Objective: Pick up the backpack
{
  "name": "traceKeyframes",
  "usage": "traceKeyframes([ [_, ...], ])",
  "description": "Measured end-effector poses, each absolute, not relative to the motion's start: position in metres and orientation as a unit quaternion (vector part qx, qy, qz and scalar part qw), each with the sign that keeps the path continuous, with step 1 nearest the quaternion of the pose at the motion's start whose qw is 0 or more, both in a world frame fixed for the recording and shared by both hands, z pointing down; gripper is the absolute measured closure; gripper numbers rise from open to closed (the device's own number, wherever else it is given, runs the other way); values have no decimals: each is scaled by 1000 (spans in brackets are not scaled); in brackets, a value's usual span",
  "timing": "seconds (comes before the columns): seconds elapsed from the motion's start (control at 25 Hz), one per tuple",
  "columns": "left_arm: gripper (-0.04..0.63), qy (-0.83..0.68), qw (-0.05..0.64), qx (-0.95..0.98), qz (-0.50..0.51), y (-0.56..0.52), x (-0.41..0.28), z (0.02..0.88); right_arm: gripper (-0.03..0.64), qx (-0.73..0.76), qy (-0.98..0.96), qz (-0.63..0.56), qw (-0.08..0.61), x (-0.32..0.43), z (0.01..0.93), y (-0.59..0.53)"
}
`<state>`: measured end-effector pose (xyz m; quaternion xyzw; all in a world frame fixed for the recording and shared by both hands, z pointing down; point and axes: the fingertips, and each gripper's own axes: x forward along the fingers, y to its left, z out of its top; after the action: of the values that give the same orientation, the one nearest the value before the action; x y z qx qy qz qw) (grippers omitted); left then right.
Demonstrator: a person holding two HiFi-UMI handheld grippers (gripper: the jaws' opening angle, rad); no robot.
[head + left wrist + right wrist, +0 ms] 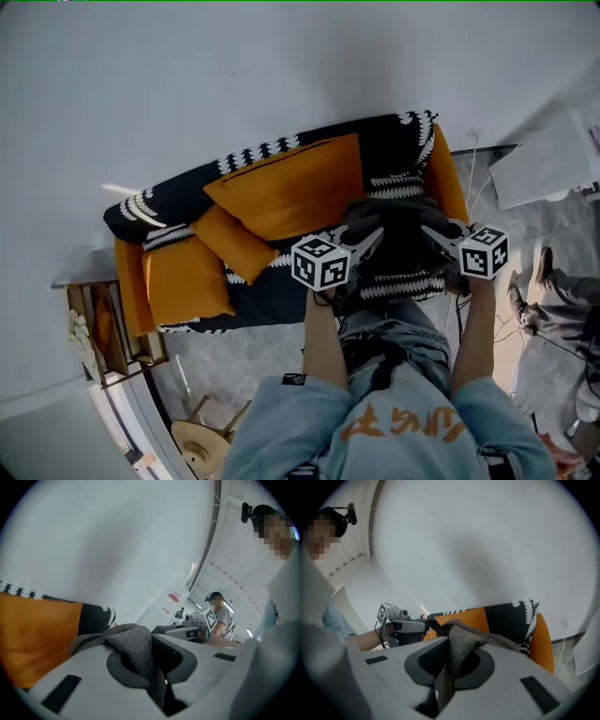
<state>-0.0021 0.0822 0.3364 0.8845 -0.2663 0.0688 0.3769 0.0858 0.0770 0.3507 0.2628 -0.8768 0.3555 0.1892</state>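
Left tool (157, 665) jaws clamped on a fold of grey backpack (398, 246) fabric. The right tool (446, 667) is clamped the same way on grey fabric from the other side. The dark backpack is held up between both tools, close in front of the person, over the right end of the orange sofa (281, 187). The sofa has a black-and-white throw (398, 141), a small orange cushion (234, 242) sits on the seat to the left, and the wall (234, 66) is behind.

Head cam looked steeply down onto the sofa (389, 141). Cams on my left claw (149, 644) and right claw (451, 648) sat tight behind the jaws, facing the wall (117, 536); all shared the sofa.
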Motion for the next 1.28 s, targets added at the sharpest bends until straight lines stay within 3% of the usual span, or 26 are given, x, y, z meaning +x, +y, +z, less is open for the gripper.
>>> traceKeyframes([
  [0.2,552,-287,304,907,52,70,-2,271,568,257,-905,297,162,87,290,68],
  [0.52,552,-351,145,925,1,36,-18,144,568,260,-956,129,49,70,145,16],
  [0.72,552,-381,71,922,2,27,-24,97,568,257,-964,71,8,62,100,4],
  [1.28,552,-418,40,907,-19,35,-48,62,568,206,-976,63,-18,37,66,3],
])
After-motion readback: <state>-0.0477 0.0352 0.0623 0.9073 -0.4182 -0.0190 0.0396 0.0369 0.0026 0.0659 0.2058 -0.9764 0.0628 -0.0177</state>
